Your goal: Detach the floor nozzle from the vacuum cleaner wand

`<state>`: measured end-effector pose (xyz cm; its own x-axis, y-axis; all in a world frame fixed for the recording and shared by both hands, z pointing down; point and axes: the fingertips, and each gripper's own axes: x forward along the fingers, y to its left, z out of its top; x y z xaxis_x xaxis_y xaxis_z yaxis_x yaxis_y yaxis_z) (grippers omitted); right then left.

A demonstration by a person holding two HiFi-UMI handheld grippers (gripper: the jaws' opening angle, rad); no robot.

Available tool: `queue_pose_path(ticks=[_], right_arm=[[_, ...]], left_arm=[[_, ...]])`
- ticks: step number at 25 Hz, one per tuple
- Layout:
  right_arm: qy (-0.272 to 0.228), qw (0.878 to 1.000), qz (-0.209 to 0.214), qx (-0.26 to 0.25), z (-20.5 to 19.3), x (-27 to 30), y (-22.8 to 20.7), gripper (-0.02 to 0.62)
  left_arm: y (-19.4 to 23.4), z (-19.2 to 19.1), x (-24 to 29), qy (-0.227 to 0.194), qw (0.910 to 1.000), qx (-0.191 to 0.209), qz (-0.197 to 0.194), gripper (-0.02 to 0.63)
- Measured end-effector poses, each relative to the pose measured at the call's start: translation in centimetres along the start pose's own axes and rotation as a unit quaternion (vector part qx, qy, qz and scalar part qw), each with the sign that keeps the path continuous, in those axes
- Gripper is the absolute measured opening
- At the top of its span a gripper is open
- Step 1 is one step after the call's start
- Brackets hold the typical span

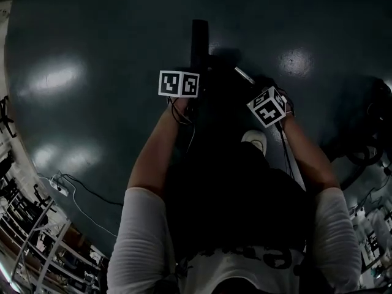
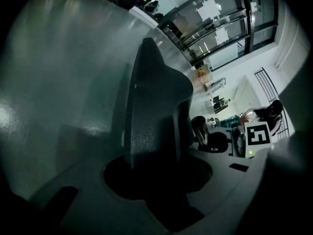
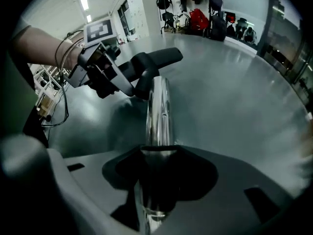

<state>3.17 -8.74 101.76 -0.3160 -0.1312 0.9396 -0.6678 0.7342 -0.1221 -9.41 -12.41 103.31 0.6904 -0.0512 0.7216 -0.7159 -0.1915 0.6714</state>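
The black floor nozzle [image 1: 199,35] lies on the dark floor ahead of me, and the chrome wand [image 1: 244,75] slants away from it to the right. In the left gripper view the nozzle [image 2: 156,111] fills the space between the jaws of my left gripper [image 2: 156,180], which is shut on its neck. The right gripper view shows that left gripper [image 3: 124,80] clamped where the nozzle [image 3: 161,58] meets the wand [image 3: 159,111]. My right gripper [image 3: 156,180] is shut on the wand, which runs up out of its jaws. Both marker cubes show in the head view.
A glossy grey floor [image 1: 92,121] spreads all round. A power strip with its cable [image 1: 58,185] and metal racks [image 1: 30,237] are at the lower left. My white shoe [image 1: 255,139] stands beside the wand. Bags and coats [image 3: 198,18] hang at the far wall, glass doors [image 2: 230,28] elsewhere.
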Motion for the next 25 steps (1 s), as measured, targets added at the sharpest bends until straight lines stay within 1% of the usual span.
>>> queue_pose_path(ticks=[2,4,5,7,9,10,11,12,13,14,15,16,17,19,22,23,25], right_arm=[[0.007,1.0,0.003,0.003,-0.6,0.8,-0.5,0.179],[0.01,1.0,0.002,0.007,-1.0,0.7,-1.4,0.179],[0.012,1.0,0.001,0.009,-1.1,0.7,-1.6,0.179],[0.013,1.0,-0.002,0.009,-1.0,1.3,-1.2,0.18],[0.008,1.0,-0.006,0.006,-0.8,1.9,-0.7,0.181],[0.004,1.0,-0.009,0.009,-0.8,2.0,-0.7,0.181],[-0.001,1.0,-0.014,0.015,-0.8,2.0,-0.7,0.181],[-0.008,0.999,-0.022,0.024,-0.7,1.8,-0.7,0.183],[-0.019,0.999,-0.034,0.033,-0.3,1.6,-0.8,0.183],[-0.032,0.998,-0.049,0.038,0.3,1.2,-0.9,0.195],[-0.047,0.996,-0.063,0.04,1.1,0.8,-0.9,0.206],[-0.062,0.995,-0.072,0.04,1.9,0.1,-0.9,0.207],[-0.078,0.993,-0.077,0.043,2.6,-0.8,-0.9,0.207],[-0.115,0.988,-0.083,0.068,3.4,-3.4,-1.6,0.207],[-0.182,0.971,-0.09,0.128,3.4,-8.9,-3.1,0.206],[-0.204,0.964,-0.089,0.147,3.9,-10.7,-3.4,0.206],[-0.239,0.949,-0.091,0.185,6.1,-14.0,-4.3,0.199]], left_arm=[[-0.2,-0.9,0.7,0.013,0.9997,0.018,0.012,0.13],[-0.7,-0.7,0.9,0.01,0.9992,0.028,0.024,0.13],[-0.8,-0.5,0.8,0.001,0.9994,0.021,0.027,0.13],[0.1,-0.4,0.4,-0.019,0.9994,-0.01,0.027,0.13],[1.0,-0.4,0.1,-0.03,0.9985,-0.038,0.023,0.13],[1.0,-0.3,-0.1,-0.034,0.9984,-0.039,0.021,0.13],[0.8,0.0,-0.2,-0.04,0.9986,-0.028,0.019,0.148],[0.4,0.3,-0.5,-0.046,0.9987,-0.01,0.02,0.241],[0.2,0.6,-0.9,-0.05,0.9984,0.011,0.025,0.349],[0.3,0.8,-1.4,-0.052,0.9974,0.033,0.037,0.445],[0.5,1.0,-2.2,-0.052,0.9957,0.056,0.054,0.526],[0.9,1.1,-3.0,-0.051,0.9932,0.077,0.071,0.56],[1.0,1.3,-3.9,-0.054,0.9905,0.093,0.085,0.558],[0.1,1.7,-5.4,-0.072,0.9863,0.11,0.099,0.558],[-4.2,2.1,-7.2,-0.111,0.9826,0.123,0.084,0.557],[-5.6,2.6,-8.3,-0.129,0.98,0.127,0.082,0.527],[-7.2,4.9,-11.7,-0.181,0.9694,0.135,0.096,0.356]])
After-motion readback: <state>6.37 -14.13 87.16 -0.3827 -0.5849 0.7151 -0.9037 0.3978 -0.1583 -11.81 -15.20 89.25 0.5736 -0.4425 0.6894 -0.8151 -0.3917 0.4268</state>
